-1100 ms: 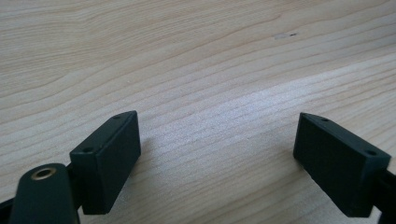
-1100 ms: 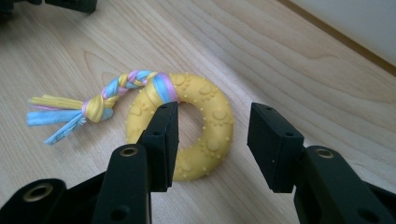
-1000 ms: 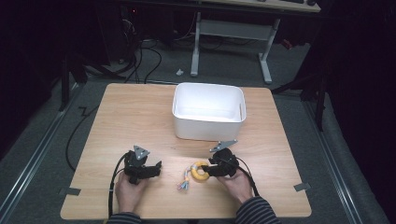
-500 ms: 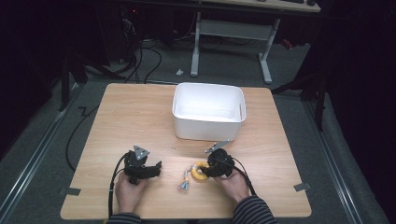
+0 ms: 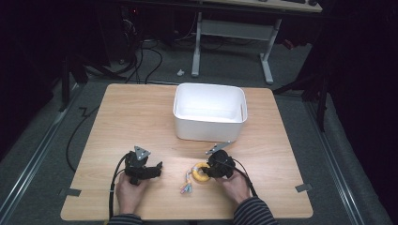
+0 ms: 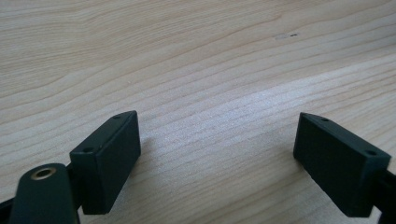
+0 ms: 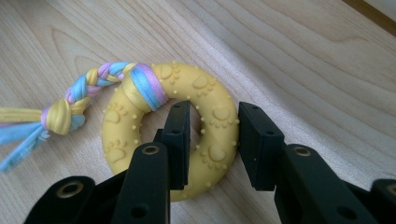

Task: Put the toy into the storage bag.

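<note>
Wooden table in a dark room, yellow ring toy with braided tail lying near its front edge, right gripper fingers closed around the ring's side, left gripper open over bare wood, white bin beyond.

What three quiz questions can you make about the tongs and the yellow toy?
1. True or false: the left tongs hold something.
2. What do the right tongs close on: A the white bin, B the yellow ring toy, C a cable?
3. What is tied to the ring?

Key: 1 false, they are open over bare table. 2 B, one jaw through the hole. 3 A braided rope tail.
</note>
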The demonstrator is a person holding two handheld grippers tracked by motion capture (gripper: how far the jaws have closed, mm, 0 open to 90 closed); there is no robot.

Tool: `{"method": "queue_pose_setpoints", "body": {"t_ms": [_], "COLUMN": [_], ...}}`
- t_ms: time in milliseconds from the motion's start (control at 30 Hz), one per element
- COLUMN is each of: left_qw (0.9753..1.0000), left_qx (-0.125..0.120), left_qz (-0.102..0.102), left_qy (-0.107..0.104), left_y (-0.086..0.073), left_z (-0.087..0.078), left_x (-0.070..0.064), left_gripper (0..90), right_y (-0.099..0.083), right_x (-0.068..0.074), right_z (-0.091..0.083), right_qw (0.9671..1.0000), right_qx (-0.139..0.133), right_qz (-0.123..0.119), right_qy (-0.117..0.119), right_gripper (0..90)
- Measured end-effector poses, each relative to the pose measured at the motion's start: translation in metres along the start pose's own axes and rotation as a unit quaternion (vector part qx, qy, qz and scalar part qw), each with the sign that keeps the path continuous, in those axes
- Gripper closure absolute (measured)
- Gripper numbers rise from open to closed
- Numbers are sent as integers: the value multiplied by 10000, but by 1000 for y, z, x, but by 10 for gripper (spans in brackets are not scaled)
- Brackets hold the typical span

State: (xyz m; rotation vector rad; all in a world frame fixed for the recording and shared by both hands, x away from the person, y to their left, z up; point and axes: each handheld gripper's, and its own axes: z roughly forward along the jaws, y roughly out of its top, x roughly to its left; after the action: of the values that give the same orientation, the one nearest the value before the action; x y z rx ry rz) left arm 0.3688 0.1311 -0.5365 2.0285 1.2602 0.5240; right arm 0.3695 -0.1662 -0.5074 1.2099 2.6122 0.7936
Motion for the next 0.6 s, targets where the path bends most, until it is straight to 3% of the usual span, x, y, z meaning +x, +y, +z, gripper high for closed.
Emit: {"method": "queue_pose_setpoints", "body": {"t_ms": [233,600], "left_qw": [10000,10000], "left_qx": [0,1], "left_qz": [6,3], "left_qy": [-2,0], "left_y": [0,0], "left_z": [0,0], "left_x": [0,0], "left_gripper": [151,151], "right_y": [-2,-8], "right_x": [-6,-14], "right_z": [0,-16], "right_qw": [9996,9992], "right_qx": [-112,-312], "right_qz": [154,168], "right_qy": [209,169], "right_gripper": [670,692]}}
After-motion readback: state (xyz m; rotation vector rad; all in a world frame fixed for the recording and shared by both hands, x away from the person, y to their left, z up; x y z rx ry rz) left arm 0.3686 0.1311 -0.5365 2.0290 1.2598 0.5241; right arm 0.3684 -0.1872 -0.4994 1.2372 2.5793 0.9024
